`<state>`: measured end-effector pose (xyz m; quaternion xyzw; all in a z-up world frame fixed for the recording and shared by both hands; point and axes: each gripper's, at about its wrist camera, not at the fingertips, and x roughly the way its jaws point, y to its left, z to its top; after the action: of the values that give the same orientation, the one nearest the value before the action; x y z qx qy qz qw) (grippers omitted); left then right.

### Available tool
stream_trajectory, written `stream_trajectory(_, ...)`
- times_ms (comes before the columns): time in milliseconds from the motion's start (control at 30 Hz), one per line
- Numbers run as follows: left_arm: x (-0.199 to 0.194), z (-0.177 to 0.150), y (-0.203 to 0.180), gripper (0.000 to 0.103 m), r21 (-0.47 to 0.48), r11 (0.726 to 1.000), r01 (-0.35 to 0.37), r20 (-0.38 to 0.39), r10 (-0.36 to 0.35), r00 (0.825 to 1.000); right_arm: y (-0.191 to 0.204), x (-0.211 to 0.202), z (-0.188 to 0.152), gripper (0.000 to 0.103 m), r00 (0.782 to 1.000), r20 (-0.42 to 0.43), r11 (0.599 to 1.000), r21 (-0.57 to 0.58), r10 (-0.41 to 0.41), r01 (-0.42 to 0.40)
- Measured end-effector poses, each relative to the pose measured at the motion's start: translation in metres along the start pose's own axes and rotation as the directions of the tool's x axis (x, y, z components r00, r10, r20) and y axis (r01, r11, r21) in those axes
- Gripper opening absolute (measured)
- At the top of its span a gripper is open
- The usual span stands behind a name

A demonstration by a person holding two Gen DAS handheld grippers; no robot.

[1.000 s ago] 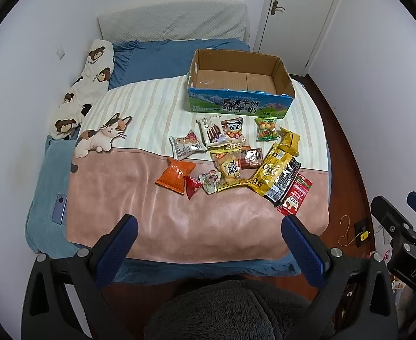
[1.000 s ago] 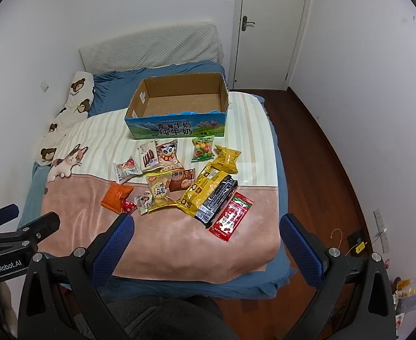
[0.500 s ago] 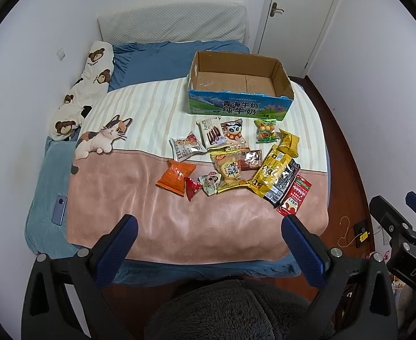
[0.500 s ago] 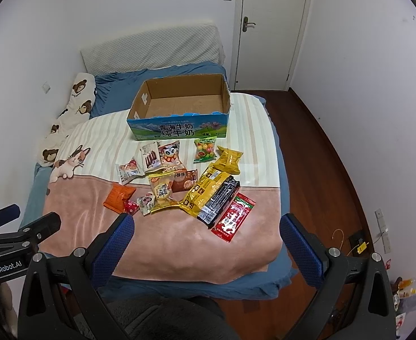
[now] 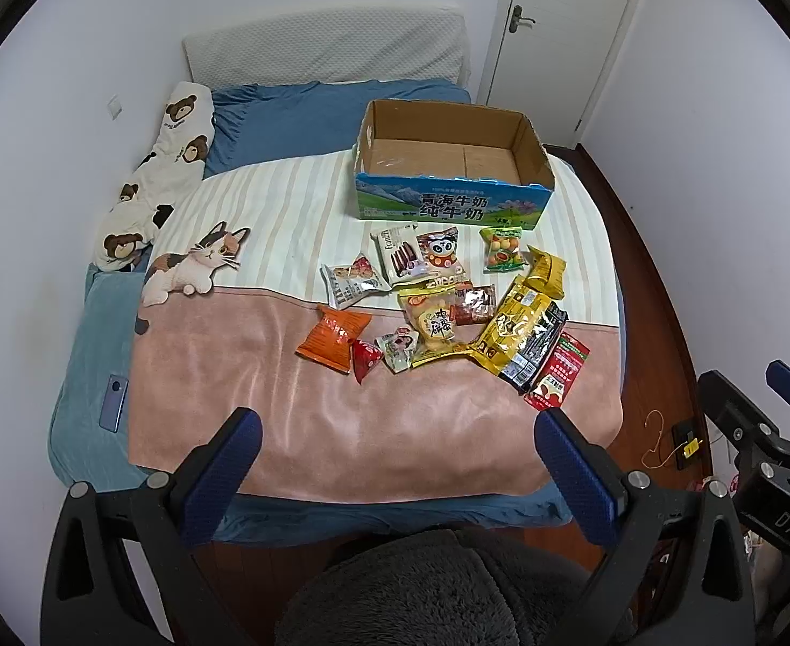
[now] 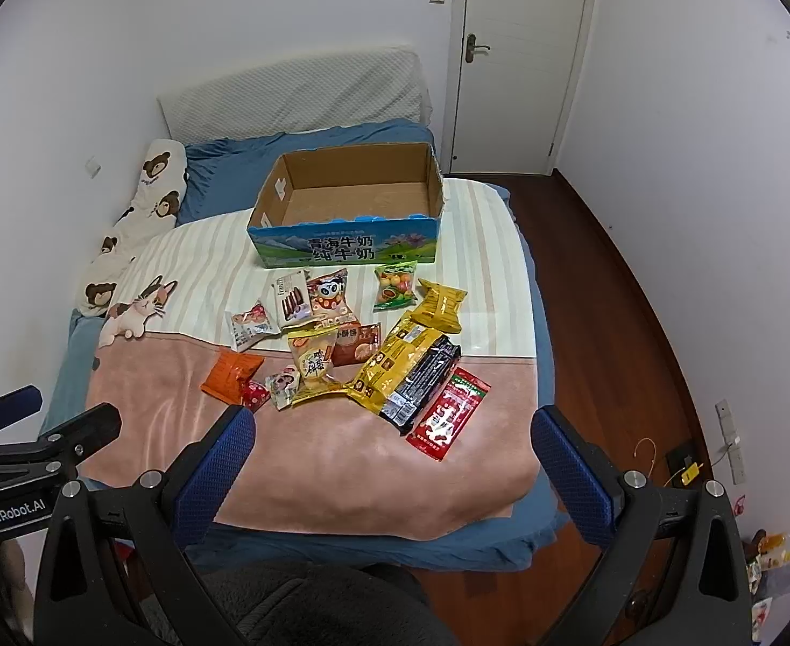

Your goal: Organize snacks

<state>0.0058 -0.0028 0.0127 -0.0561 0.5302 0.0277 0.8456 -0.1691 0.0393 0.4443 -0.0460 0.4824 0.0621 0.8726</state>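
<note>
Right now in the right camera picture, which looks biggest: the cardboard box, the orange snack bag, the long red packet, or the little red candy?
1. cardboard box
2. long red packet
3. orange snack bag, close to the packet, so unsure
4. little red candy

The cardboard box [image 5: 451,207] shows "青海牛奶 纯牛奶" on its blue front panel. In the right wrist view, the left gripper [image 6: 34,430] carries "GenRobot.AI"; in the left wrist view, the right gripper [image 5: 761,420] reads "DAS".
</note>
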Motion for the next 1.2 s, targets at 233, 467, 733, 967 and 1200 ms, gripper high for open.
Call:
stream_trajectory(233,-0.0031,0.0065,-0.0042,0.103,0.004,1.000,0.002,0.005,-0.002,1.000,-0.0006,0.0000,0.0007,0.103,1.000,0.004,1.000,0.004,0.000,0.000)
stream_trajectory(467,-0.0031,0.0049,-0.0040,0.103,0.004,1.000,0.003,0.008,-0.003,1.000,-0.0008,-0.0011,0.0015,0.103,1.000,0.011,1.000,0.005,-0.006,0.006)
stream_trajectory(733,-0.0050,0.0079,-0.0088,0.103,0.007,1.000,0.007,0.012,-0.007,1.000,-0.0034,-0.0025,0.0037,0.103,1.000,0.015,1.000,0.008,-0.005,0.004)
stream_trajectory(967,-0.0050,0.0079,-0.0089,0.103,0.005,1.000,0.009,0.012,-0.009,1.000,-0.0039,-0.0029,0.0040,0.103,1.000,0.017,1.000,0.007,-0.003,0.003)
stream_trajectory(1200,-0.0050,0.0067,-0.0082,0.103,0.005,1.000,0.011,0.015,-0.011,1.000,-0.0048,-0.0024,0.0056,0.103,1.000,0.013,1.000,0.006,0.004,-0.004)
